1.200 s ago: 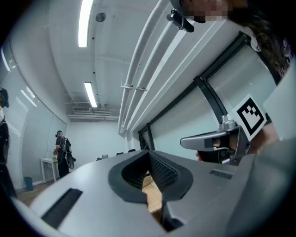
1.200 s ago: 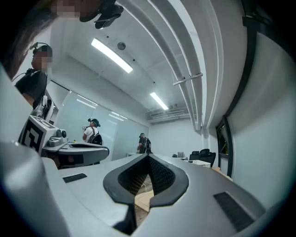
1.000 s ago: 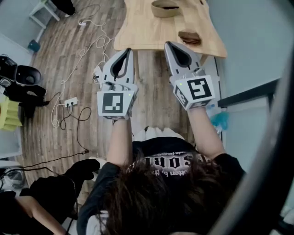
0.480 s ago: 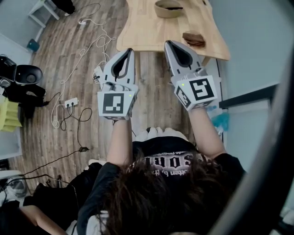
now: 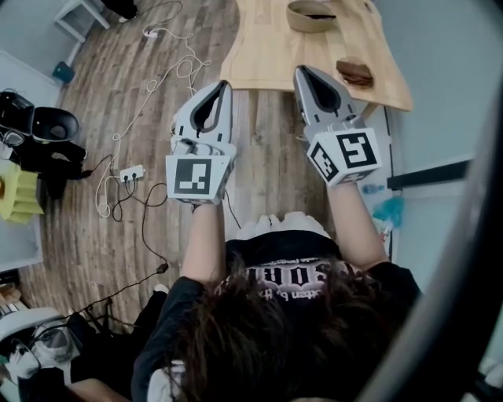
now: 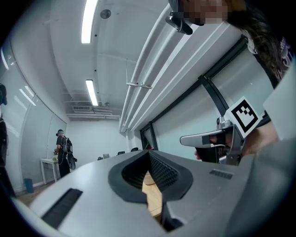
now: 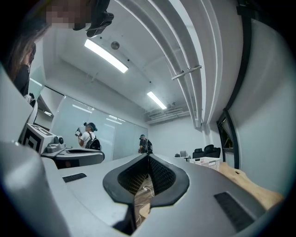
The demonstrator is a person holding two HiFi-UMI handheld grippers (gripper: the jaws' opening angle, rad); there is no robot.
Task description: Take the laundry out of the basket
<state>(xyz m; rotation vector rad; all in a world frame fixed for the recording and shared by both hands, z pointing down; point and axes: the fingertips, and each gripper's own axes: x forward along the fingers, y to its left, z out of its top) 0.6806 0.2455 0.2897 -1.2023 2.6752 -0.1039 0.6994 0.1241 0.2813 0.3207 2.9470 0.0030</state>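
One broad floor of grey-brown wooden planks [image 5: 94, 235] runs under and around the pale wooden table [image 5: 267, 47], which I use as my marker for everything else. The person carrying my rig stands back from the table's near edge, both arms held out toward it.

The grey left gripper [image 5: 223, 83] points at the table's near left corner. In its own view [image 6: 149, 152] its jaws meet at the tips, with only bare tabletop showing through the hollow behind them, so it has hold of nothing. The grey right gripper [image 5: 300, 70] sits with its tip over the table's near edge, right of the other. Its jaws [image 7: 148, 156] are also pressed together and empty.

The round tan basket [image 5: 311, 14] stands toward the table's far end, well away from both grippers. I cannot tell what lies inside it. A brown folded cloth [image 5: 355, 73] rests by the table's right edge, nearer to me. A small white power strip [image 5: 130, 172] lies on the floor left of the table among loose cables.
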